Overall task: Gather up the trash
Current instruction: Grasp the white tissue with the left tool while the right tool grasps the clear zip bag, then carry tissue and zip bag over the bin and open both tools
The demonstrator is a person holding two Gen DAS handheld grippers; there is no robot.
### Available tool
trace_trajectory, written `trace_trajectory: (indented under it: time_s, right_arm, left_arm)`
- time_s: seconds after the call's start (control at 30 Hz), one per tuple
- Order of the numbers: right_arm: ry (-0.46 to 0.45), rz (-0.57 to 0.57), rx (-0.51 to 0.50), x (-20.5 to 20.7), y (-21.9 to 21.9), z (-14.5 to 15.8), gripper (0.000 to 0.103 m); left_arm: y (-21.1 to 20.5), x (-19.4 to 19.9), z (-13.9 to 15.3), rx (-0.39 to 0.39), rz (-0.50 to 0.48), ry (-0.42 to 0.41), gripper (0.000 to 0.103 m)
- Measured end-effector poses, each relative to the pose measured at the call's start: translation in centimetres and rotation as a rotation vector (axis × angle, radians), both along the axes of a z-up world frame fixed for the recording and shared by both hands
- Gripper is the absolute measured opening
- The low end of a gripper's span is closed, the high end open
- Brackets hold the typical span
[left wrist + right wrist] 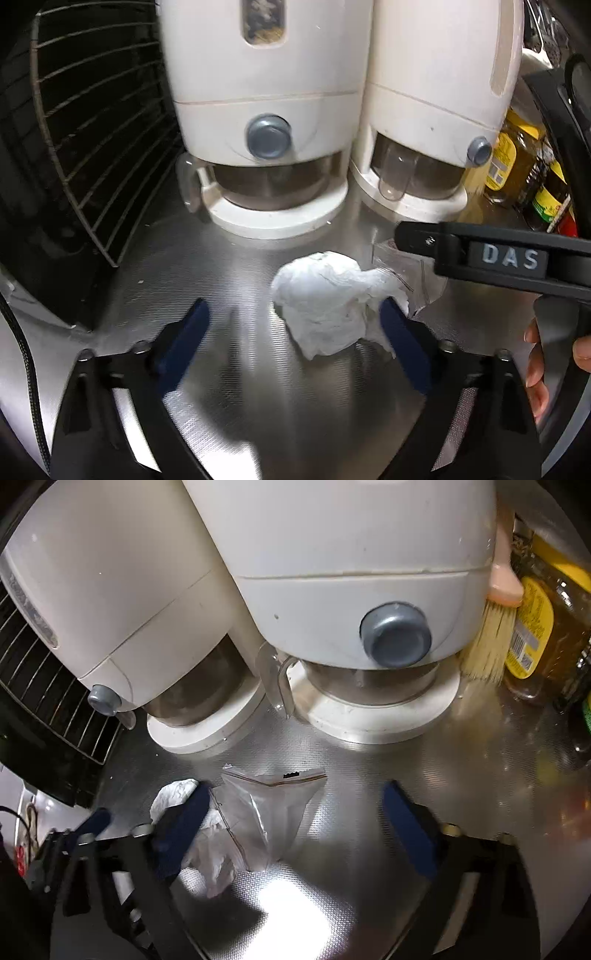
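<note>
On the ribbed stainless-steel counter (236, 406), to the left, a dark wire rack (92, 147) leaned against the wall, and beside it stood two white dispensers with grey knobs (266, 110).

In front of them lay the crumpled white paper tissue (325, 306). The left gripper (295, 325) stood spread around it, one blue pad well clear on the left and the other just at the wad's right edge; I could not tell whether that pad touched. It gripped nothing yet. The tissue looked light, soft and easily squashed, so I judged a pinch across its thick middle would hold best, its loose flaps being likely to tear or slip.

Just right of the tissue, touching it, lay the clear plastic zip bag (269, 805). The right gripper (295, 808) hung open over it, pads apart from the film. Flat, thin and slick as it looked, it seemed best caught at its raised, creased ridge or stiff zip edge.

Farther right stood a pink-handled bristle brush (495, 627) and yellow-labelled oil bottles (543, 627).
</note>
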State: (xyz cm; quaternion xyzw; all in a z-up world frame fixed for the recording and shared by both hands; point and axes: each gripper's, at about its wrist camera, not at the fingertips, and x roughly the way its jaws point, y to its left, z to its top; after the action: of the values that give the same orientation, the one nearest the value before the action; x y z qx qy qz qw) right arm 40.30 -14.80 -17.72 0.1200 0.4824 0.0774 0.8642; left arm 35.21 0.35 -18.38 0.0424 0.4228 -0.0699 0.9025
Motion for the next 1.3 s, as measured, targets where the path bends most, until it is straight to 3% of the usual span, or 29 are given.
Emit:
trace_trajectory:
  time_s: [0.07, 0.23, 0.3, 0.37, 0.47, 0.57, 0.93, 1.3]
  right_arm:
    - [0.015, 0.015, 0.001, 0.2, 0.2, -0.4, 0.064]
    - [0.010, 0.040, -0.020, -0.1, 0.5, -0.7, 0.054]
    - [0.002, 0.057, -0.026, -0.5, 0.7, -0.5, 0.049]
    - [-0.006, 0.075, -0.040, -1.2, 0.9, -0.5, 0.045]
    - [0.001, 0.083, -0.041, -2.1, 0.1, -0.4, 0.042]
    - [0.003, 0.079, -0.059, -3.4, -1.0, -0.2, 0.029]
    - [-0.019, 0.053, -0.044, -8.8, -5.2, 1.8, 0.027]
    - [-0.076, 0.054, -0.048, -18.4, -8.0, 4.2, 0.027]
  left_arm:
    - [-0.3, 0.3, -0.5, 0.010, -0.020, 0.020, 0.068]
    - [-0.4, 0.8, -1.5, 0.000, -0.042, 0.055, 0.035]
    - [-0.6, 0.7, -1.4, -0.003, -0.054, 0.053, 0.015]
    - [-1.1, 0.6, -1.4, -0.002, -0.073, 0.053, 0.005]
    - [-1.5, 0.2, -1.5, 0.005, -0.087, 0.048, 0.003]
    - [-1.6, -0.2, -1.4, -0.026, -0.093, 0.060, 0.002]
    - [-3.1, -5.6, -0.5, -0.034, -0.117, 0.048, 0.001]
    - [-3.4, -16.2, 3.9, -0.026, -0.111, -0.033, 0.001]
